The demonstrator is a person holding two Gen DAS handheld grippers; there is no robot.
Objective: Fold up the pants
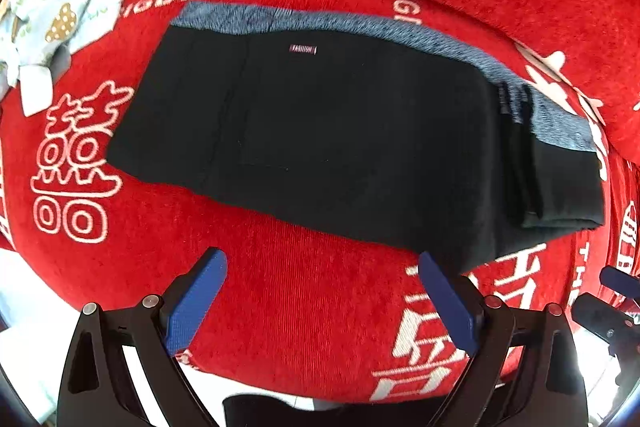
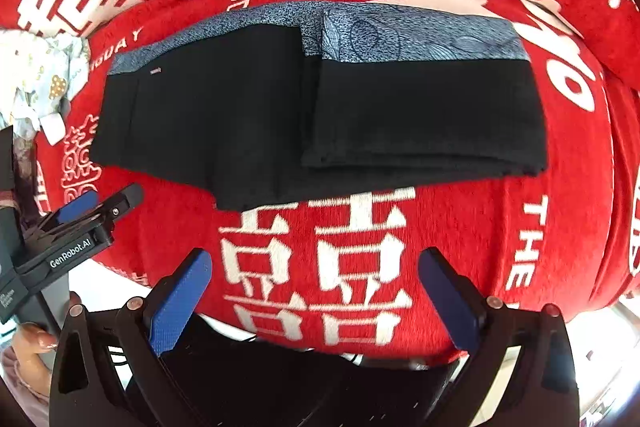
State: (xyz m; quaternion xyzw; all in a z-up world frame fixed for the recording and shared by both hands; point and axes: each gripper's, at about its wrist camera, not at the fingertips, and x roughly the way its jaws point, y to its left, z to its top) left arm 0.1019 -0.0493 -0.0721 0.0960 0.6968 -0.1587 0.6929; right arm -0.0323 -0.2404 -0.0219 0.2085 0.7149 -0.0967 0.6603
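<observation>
Red plush blanket (image 2: 460,239) with white double-happiness characters and the word "THE" covers the surface I work over. On it lie the black pants (image 2: 248,123), folded flat, their legs doubled back into a thick stack on the right side. A small tag (image 1: 303,49) near the waistband reads "FASHION". Blue-grey patterned fabric (image 2: 420,35) shows along the far edge of the pants; I cannot tell whether it is lining or a separate cloth. Partial lettering "IGDAY" sits on the blanket just beyond the waistband.

My left gripper (image 1: 322,277) hangs over bare blanket on the near side of the pants, blue pads spread apart, nothing between them; its right fingertip comes close to the near hem. My right gripper (image 2: 316,275) also stands spread and empty, short of the pants' near edge. From the right wrist view the left tool's body reads "GenRobot.AI". A pale printed garment (image 1: 60,15) lies crumpled at far left.
</observation>
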